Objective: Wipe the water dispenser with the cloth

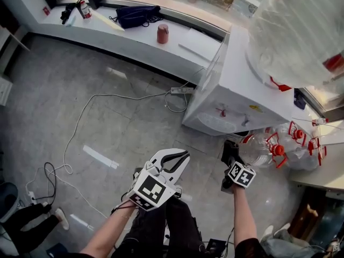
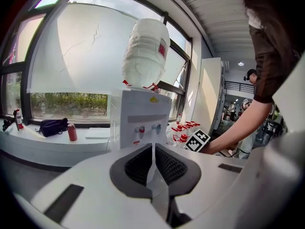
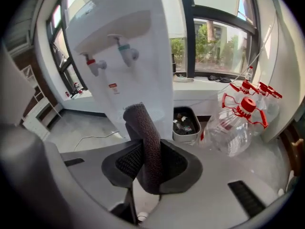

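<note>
Low by the dispenser (image 3: 143, 42) front, your right tool (image 3: 148, 162) was clamped on the cloth (image 3: 142, 123). It's a dark, soft roll: light, limp, prob. best gripped mid-fold w/ a pad sticking out. Your left tool (image 2: 153, 165) was closed, empty.

Lit by daylight from the window (image 2: 90, 51), washed to near white across the panes in the left gripper view. Bright and even over the floor (image 1: 107, 117), with pale glare streaks and only faint shadows. Soft and overexposed on the bottle (image 1: 301, 26) close to the head camera. Bowed hard at the edges of both gripper views, black in the corners. Crisp on the weave of the cloth (image 3: 145, 137); dark and backlit on the sleeve (image 2: 276, 56).
</note>
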`<state>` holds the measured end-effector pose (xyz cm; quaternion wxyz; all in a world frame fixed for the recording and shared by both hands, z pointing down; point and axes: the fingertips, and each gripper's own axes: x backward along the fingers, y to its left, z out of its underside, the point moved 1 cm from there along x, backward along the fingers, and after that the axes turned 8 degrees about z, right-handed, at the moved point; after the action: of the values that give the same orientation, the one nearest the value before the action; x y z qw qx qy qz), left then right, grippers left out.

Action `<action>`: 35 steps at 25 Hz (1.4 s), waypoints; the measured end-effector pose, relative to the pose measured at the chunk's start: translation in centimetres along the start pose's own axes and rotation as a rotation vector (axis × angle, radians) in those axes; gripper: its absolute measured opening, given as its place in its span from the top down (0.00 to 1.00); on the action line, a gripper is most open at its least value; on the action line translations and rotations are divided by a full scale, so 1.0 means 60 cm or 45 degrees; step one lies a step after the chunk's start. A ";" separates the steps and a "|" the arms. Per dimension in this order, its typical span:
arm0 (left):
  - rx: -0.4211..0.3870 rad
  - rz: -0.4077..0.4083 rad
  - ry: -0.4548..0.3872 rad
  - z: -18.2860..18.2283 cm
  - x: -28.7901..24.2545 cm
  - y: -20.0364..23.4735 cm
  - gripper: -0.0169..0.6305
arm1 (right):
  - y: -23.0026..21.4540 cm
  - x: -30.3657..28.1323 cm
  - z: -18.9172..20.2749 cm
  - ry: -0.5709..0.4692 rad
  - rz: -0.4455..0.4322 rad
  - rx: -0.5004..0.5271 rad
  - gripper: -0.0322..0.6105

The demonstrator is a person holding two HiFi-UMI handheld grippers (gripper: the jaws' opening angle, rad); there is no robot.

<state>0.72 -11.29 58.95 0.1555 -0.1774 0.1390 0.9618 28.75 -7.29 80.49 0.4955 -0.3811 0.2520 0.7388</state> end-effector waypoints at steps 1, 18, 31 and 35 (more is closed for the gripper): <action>0.002 -0.003 -0.002 0.002 0.001 0.000 0.94 | 0.025 -0.006 0.013 0.006 -0.039 0.037 0.79; 0.036 -0.128 0.023 0.160 0.001 0.114 0.94 | 0.354 -0.246 0.067 -0.031 -0.278 0.352 0.79; 0.010 -0.088 0.049 0.189 -0.056 0.134 0.94 | 0.112 -0.310 0.025 -0.014 0.049 0.105 0.79; -0.019 -0.049 0.046 0.170 -0.080 0.119 0.94 | 0.014 -0.294 0.014 -0.017 0.157 0.046 0.79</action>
<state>-0.56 -15.71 71.48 0.1702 -0.1987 0.1311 0.9562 31.58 -16.49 95.33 0.4576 -0.3509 0.2851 0.7656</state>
